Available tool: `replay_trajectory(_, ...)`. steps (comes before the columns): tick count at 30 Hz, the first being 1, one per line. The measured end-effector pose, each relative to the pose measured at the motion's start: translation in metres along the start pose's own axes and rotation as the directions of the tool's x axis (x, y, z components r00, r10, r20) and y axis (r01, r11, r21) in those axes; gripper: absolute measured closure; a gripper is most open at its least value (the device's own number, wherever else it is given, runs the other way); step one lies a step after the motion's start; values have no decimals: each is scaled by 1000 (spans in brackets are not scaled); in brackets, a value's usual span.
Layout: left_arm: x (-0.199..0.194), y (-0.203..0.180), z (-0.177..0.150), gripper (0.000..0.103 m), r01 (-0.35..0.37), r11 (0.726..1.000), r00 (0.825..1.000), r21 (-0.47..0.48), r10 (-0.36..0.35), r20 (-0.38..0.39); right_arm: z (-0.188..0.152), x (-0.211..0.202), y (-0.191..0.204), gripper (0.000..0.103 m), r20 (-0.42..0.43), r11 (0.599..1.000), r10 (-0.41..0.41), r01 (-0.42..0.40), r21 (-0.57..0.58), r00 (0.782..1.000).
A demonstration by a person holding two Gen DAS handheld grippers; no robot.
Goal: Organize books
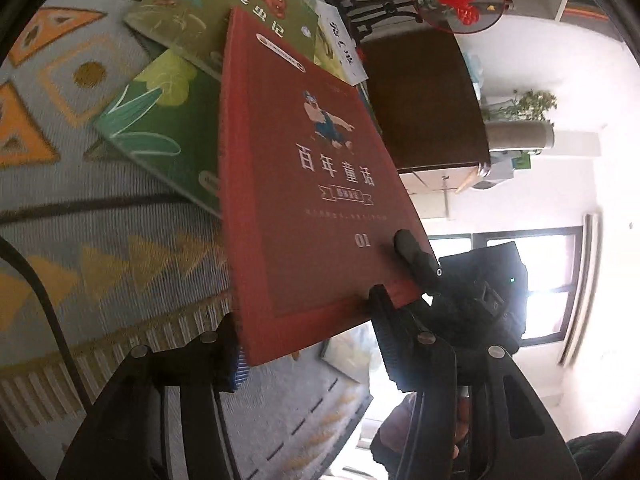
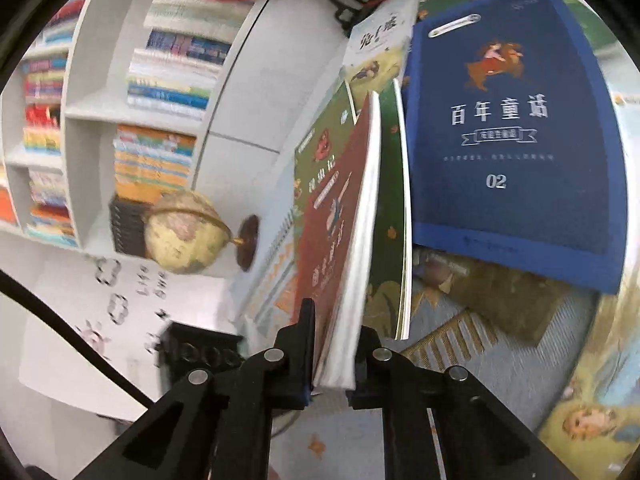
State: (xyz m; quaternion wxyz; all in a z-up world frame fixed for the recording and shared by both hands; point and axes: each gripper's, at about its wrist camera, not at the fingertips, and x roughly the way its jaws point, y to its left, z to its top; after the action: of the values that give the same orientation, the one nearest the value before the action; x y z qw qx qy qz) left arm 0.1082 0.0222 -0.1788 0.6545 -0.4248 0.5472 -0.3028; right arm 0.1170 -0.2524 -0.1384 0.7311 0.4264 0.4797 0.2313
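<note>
Our right tool [image 2: 332, 364] pinches the red book [image 2: 340, 216] by its edge; our left tool [image 1: 308, 344] stands spread around its corner, above the green books [image 1: 160, 120].

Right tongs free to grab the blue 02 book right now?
Probably not. The right tongs are shut on the red book's page edge, so they're occupied. The blue book lies uncovered just beyond; release first.

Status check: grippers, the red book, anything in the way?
Right gripper shut on red book at its page edge. Left gripper open around a corner, not pinching. Green books and blue book loose on rug beyond.
</note>
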Motion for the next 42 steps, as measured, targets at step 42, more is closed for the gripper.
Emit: replay_trajectory(42, -147, -119, -123, 64, -697, 716, 603, 52, 545, 582, -145, -8, 179, 86, -17, 394, -208, 68, -917, 978)
